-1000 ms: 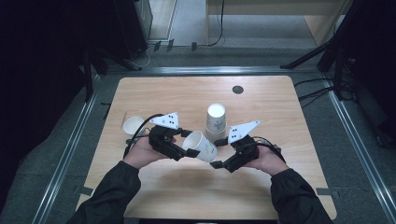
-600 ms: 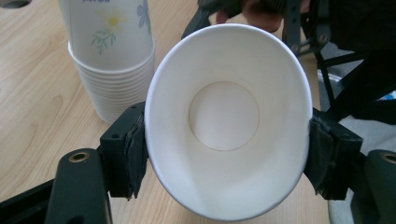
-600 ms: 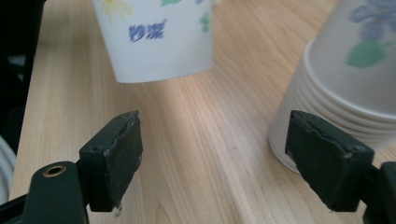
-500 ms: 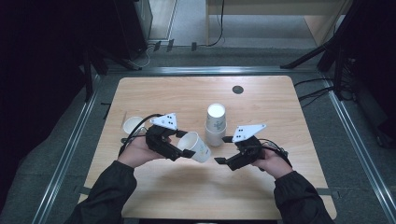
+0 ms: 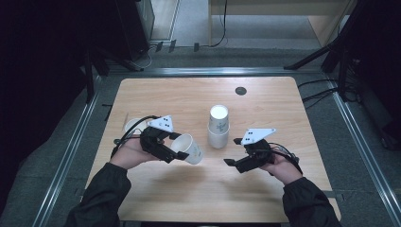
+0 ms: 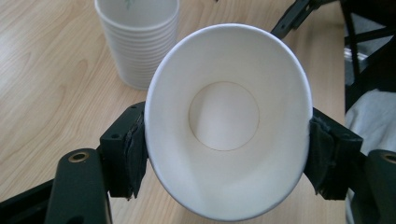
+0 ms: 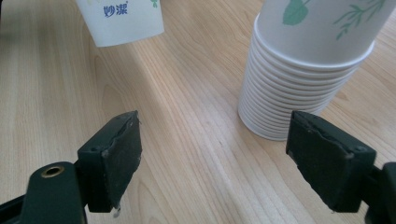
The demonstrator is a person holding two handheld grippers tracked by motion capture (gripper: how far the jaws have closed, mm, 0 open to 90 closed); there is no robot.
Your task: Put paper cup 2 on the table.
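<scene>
While the left tool (image 5: 182, 153) is pinching a single white paper cup (image 5: 190, 148) by its rim, squeezing the mouth into an oval, the cup is lying on its side just above the table (image 5: 165, 94), left of centre in the high view. In the left gripper view the pads (image 6: 134, 147) are pressing on both sides of the cup (image 6: 227, 116), its open mouth facing the camera.

The stack of nested paper cups (image 5: 218, 126) is standing upside down at the middle of the high view, just right of the held cup. A further white cup (image 5: 130, 125) is showing at middle left, partly hidden behind the left tool.

The right tool (image 5: 230, 161) is hovering at lower right of the stack, its jaws spread wide with nothing between them, having just been opening. In the right gripper view the stack (image 7: 306, 65) is sitting at upper right.
</scene>
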